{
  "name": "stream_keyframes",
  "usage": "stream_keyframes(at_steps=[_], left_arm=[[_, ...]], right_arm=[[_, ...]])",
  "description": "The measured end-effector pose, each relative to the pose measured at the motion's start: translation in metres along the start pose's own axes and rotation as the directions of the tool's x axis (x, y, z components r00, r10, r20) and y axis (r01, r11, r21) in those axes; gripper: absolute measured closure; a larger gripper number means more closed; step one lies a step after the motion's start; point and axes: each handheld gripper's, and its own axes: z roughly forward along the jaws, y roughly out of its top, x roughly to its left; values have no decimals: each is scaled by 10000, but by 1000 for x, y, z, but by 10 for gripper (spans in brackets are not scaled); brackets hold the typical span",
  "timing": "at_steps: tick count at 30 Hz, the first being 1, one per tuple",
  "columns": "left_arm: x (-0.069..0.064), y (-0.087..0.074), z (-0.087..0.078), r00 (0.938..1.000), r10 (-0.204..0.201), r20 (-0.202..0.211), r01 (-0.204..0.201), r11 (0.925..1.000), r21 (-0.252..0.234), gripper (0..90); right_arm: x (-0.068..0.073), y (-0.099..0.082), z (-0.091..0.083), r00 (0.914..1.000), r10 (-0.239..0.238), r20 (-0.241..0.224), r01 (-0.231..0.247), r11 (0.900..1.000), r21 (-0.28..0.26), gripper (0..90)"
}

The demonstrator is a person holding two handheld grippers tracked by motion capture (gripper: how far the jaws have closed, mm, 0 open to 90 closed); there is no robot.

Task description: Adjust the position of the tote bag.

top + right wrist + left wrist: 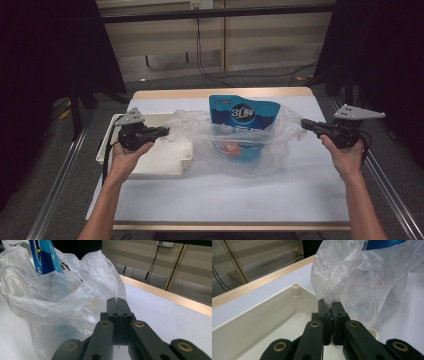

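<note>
- Both tongs grasp the clear plastic bag [240,145]: left gripper [162,132] clenches its left edge, right gripper [306,124] its right edge.
- One bag, mid-table, holds one upright blue pouch [243,116].
- One white tray [165,159] lies left, touching the bag.
- Open table [225,195] lies nearer.

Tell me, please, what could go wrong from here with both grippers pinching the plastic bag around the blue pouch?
The thin plastic bag might tear where the left gripper and right gripper pinch its edges. The tall blue pouch stands above the bag's rim and could tip out. The bag's left side drapes by the white tray and could snag on it.
</note>
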Motion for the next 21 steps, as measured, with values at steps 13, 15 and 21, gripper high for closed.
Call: stream_keyframes(at_steps=[13,15,21], left_arm=[[-2,-7,10,9998,160,102,-167,9976,673,887],[-2,-8,12,9998,102,165,-115,9965,829,887],[-7,-6,15,9990,302,332,-333,9948,965,887]], right_arm=[[-4,-11,10,9994,244,-234,-226,9969,755,900],[-4,-12,9,9991,307,-280,-285,9969,731,900],[-4,-16,11,9994,253,-250,-225,9940,1066,900]])
